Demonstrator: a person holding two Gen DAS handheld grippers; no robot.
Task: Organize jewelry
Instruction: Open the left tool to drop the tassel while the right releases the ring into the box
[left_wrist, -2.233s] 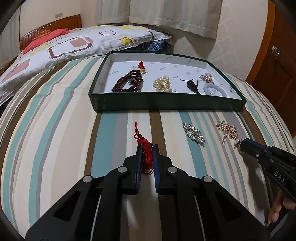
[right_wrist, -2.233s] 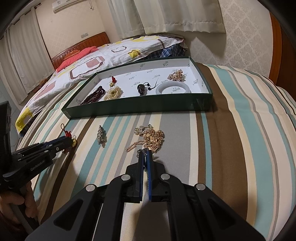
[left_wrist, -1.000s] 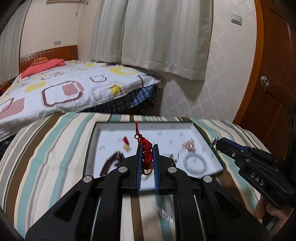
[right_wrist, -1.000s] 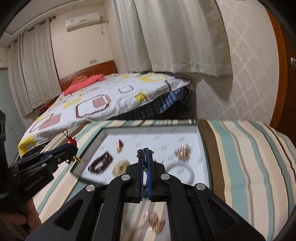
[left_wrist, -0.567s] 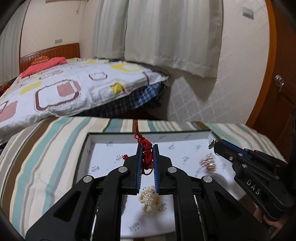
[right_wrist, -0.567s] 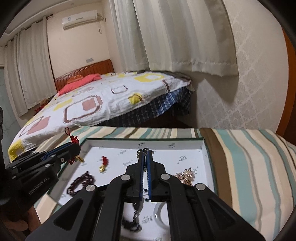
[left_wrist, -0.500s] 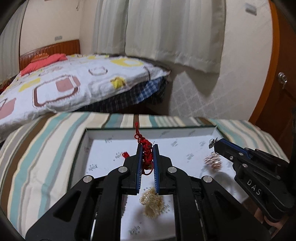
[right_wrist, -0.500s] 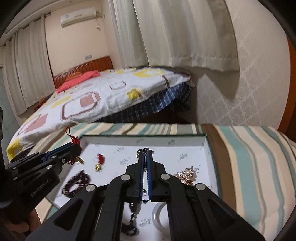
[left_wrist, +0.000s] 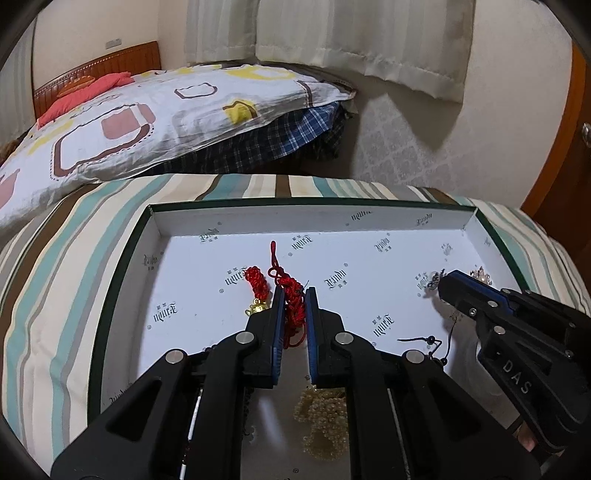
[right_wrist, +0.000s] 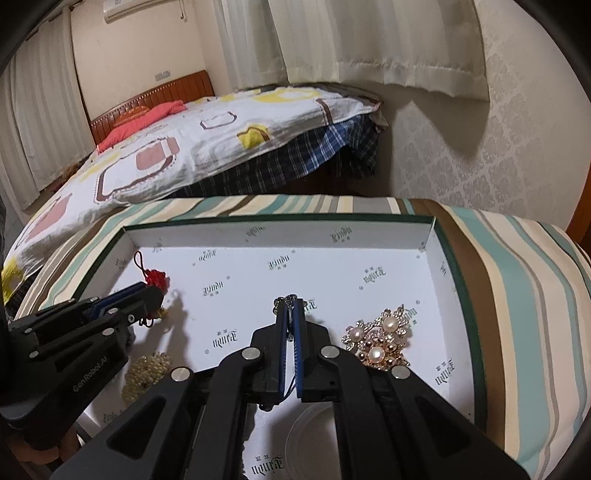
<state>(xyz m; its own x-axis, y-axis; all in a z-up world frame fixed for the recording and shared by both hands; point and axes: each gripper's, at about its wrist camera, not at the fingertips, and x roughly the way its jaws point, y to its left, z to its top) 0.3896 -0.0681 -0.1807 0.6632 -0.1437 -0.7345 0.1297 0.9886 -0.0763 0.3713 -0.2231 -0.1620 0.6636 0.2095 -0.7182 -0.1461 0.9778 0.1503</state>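
A green tray (left_wrist: 332, 202) with a white lining lies on the striped bed cover. My left gripper (left_wrist: 291, 292) hangs over the tray's left middle, shut on a red knotted cord charm (left_wrist: 291, 295). A second red charm with a gold bead (left_wrist: 257, 286) lies just left of it. My right gripper (right_wrist: 290, 309) hovers over the tray's middle, shut on a small silver rhinestone piece (right_wrist: 290, 302). In the right wrist view the tray rim (right_wrist: 277, 218), the left gripper (right_wrist: 147, 295) and its red charm (right_wrist: 157, 277) show at the left. The right gripper (left_wrist: 441, 286) shows at the right of the left wrist view.
In the tray lie a gold brooch with pearls (right_wrist: 380, 341), a pearl bracelet (right_wrist: 146, 373), a white bangle (right_wrist: 314, 435) and a black cord pendant (left_wrist: 428, 341). A second bed with a patterned quilt (left_wrist: 155, 110) stands behind. A wooden door (left_wrist: 569, 155) is at the right.
Both grippers have moved forward and down over the tray and now tilt further down. Each keeps its piece. The tray fills more of both views.
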